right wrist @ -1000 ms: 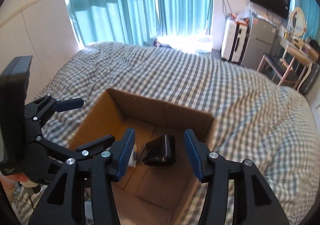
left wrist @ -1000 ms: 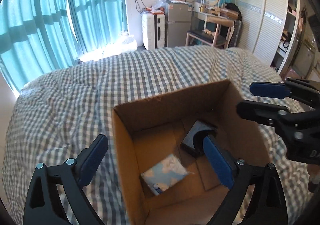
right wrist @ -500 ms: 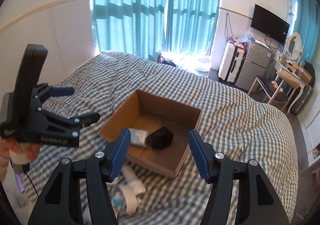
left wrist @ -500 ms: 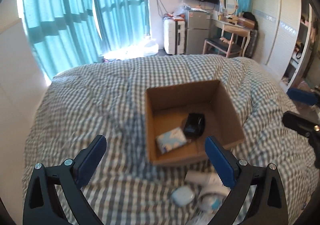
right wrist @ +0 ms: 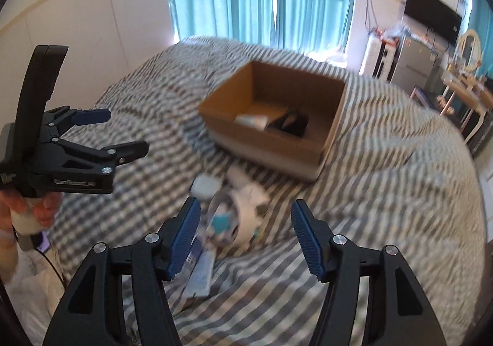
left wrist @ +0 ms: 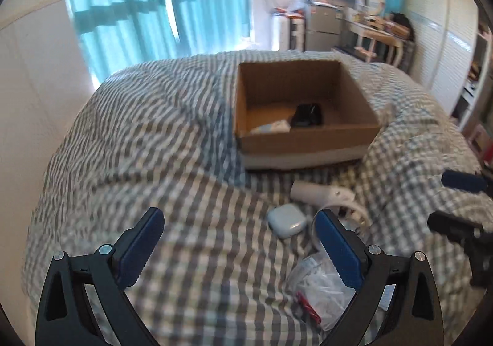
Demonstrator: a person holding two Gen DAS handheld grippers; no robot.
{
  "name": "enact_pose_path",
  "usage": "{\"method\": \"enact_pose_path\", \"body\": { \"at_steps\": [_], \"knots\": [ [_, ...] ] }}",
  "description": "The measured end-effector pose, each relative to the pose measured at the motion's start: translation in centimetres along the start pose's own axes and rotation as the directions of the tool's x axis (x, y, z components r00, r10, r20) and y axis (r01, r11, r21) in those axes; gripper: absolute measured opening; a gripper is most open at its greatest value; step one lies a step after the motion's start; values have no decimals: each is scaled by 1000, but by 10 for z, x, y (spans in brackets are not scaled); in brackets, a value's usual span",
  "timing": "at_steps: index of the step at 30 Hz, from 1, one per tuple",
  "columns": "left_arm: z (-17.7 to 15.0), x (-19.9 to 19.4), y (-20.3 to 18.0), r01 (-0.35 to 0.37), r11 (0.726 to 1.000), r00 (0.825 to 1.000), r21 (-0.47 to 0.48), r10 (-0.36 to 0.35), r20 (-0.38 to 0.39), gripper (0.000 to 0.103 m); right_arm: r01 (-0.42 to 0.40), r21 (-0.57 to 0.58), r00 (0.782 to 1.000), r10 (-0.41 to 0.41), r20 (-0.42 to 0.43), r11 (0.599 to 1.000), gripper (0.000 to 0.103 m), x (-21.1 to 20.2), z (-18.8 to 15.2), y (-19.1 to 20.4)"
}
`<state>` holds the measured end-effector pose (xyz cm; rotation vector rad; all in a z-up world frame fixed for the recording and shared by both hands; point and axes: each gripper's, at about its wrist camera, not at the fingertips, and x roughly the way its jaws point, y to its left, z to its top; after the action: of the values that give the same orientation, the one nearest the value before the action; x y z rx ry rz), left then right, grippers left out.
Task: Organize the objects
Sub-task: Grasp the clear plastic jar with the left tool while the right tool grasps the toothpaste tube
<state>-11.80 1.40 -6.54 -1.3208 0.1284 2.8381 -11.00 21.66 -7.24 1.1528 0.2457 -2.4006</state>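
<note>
Motion blur smears the loose items (right wrist: 234, 216) by the box; perhaps a white controller among them.

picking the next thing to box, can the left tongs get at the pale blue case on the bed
Probably yes: the left tongs are open and empty, and the pale blue case lies uncovered on the bedspread just ahead.

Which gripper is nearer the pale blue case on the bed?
Left, by a little, I'd judge. The left gripper hovers open just short of the case, its right finger beside it. The right gripper hangs open over the neighbouring clutter.
</note>
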Motion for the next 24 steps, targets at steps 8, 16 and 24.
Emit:
{"method": "enact_pose_path", "body": {
  "at_steps": [8, 16, 24],
  "knots": [
    [-51, 44, -35, 49, 999, 985, 3, -48, -165, 101, 109, 10, 994, -109, -25, 994, 61, 33, -32, -4],
    [-66, 62, -54, 153, 988, 955, -29, -156, -252, 101, 151, 6, 987, -151, -56, 988, 61, 49, -46, -9],
    [-89, 62, -68, 210, 974, 947, 87, -180, -268, 69, 131, 44, 990, -129, -49, 990, 61, 48, -47, -12]
  ]
}}
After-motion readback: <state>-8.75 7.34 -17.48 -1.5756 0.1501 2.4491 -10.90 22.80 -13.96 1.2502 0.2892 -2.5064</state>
